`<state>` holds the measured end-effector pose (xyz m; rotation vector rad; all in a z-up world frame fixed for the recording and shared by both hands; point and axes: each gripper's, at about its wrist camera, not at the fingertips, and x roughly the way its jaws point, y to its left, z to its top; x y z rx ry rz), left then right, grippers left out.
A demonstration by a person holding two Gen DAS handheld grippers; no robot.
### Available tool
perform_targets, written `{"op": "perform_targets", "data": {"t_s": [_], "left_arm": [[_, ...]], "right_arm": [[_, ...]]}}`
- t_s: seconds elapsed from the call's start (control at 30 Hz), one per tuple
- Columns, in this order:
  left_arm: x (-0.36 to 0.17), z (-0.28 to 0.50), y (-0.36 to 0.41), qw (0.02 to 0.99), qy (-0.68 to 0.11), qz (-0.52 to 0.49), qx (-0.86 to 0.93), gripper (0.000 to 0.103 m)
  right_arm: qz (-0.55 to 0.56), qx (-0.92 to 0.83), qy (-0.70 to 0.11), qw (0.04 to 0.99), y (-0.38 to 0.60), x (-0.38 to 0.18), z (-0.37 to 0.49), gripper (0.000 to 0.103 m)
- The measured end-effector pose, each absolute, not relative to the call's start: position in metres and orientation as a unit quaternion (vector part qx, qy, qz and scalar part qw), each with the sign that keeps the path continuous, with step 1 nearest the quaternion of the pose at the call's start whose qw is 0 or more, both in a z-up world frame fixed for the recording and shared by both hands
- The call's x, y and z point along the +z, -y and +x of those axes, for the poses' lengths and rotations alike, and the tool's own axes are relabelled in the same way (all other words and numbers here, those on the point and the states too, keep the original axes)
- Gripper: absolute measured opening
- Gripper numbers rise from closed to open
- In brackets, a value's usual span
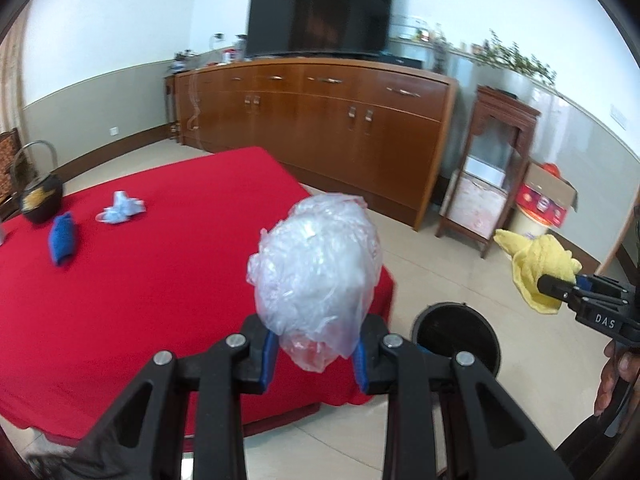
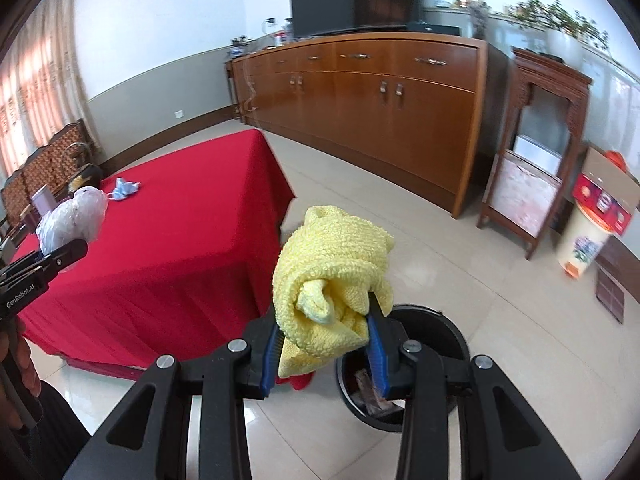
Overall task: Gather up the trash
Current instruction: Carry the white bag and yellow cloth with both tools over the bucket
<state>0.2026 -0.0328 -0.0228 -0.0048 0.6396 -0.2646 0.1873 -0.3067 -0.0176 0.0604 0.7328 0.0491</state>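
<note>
1. Left gripper point(image 1: 316, 354) is clamping a crumpled clear plastic bag point(image 1: 318, 276); blue-padded fingers point(image 1: 269, 360) are pressing on the bag's lower end; the bag is bulging up above them.
2. The bag is being held in the air over the near right corner of the red-clothed counter point(image 1: 160, 280); it is not touching the cloth.
3. Right gripper point(image 2: 322, 354) is gripping a balled yellow towel point(image 2: 332, 276); fingers point(image 2: 378, 354) are squeezing it from both sides; most of the towel is sticking out above them.
4. The towel is hanging in the air beside the counter's right edge, just above and left of the black trash bin point(image 2: 436, 340) standing on the floor tiles; some dark scraps are showing inside the bin.
5. From the left wrist view the bin point(image 1: 460, 332) is sitting on the floor just off the counter's near right corner, between the two grippers.
6. Lying on the counter toward the far left corner: a blue cloth roll point(image 1: 62, 240), a pale blue crumpled item point(image 1: 122, 210), a dark basket point(image 1: 40, 196) with a hoop handle.
7. A wooden sideboard point(image 1: 320, 128) with a TV point(image 1: 320, 12) on top is standing along the back wall.
</note>
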Motion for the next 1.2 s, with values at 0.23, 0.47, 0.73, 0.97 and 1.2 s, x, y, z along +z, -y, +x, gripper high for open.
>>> {"op": "perform_targets", "data": {"t_s": [0.23,0.47,0.73,0.97,1.2], "left_arm": [[-0.035,0.204,0.09,0.928,-0.328,0.018,-0.179,0.031],[-0.055,0.205,0.145,0.91,-0.348,0.039,-0.222,0.031],[-0.089,0.217,0.205,0.881,-0.386,0.064,-0.265,0.031],[-0.12,0.227,0.241,0.86,-0.415,0.083,-0.286,0.032],[-0.156,0.243,0.261,0.831,-0.464,0.089,-0.294,0.031]], "right_arm": [[0.047,-0.01,-0.371,0.927,0.351,-0.036,0.171,0.039],[0.058,-0.028,-0.388,0.919,0.386,-0.06,0.162,0.039],[0.052,-0.024,-0.422,0.905,0.415,-0.104,0.17,0.039],[0.047,-0.019,-0.454,0.89,0.43,-0.142,0.185,0.039],[0.033,0.0,-0.491,0.871,0.438,-0.181,0.212,0.039]]}}
